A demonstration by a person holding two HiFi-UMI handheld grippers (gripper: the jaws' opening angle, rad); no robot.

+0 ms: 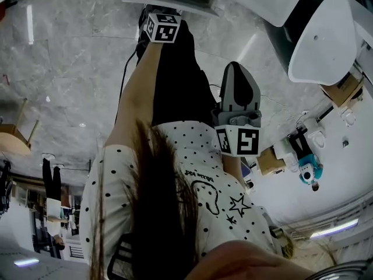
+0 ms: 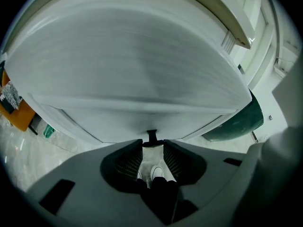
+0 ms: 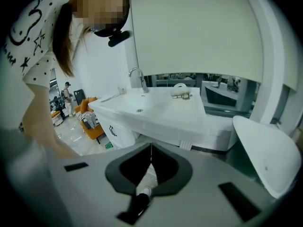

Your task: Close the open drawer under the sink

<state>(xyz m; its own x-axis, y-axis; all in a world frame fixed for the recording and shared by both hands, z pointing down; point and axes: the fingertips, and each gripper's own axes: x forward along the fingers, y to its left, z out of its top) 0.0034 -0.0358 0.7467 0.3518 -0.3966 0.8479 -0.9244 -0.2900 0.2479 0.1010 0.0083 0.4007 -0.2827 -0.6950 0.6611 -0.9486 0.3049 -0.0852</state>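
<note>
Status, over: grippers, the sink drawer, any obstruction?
Left gripper jaws apart, empty, close to broad white panel. Right gripper jaws together, empty. White sink cabinet ahead; drawer state unclear. Nothing seen blocking.

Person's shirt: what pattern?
The shirt is white with black dots and doodles; clearest in the head view.

Ahead of left gripper (image 2: 152,144): white drawer front (image 2: 142,70) fills nearly whole view, no way thru; dark knob (image 2: 152,136) just past jaws. Right side: sink unit (image 3: 156,115) ahead, oval lid (image 3: 265,155) at right, floor (image 3: 71,135) free at left nr orange chair (image 3: 90,124).
</note>
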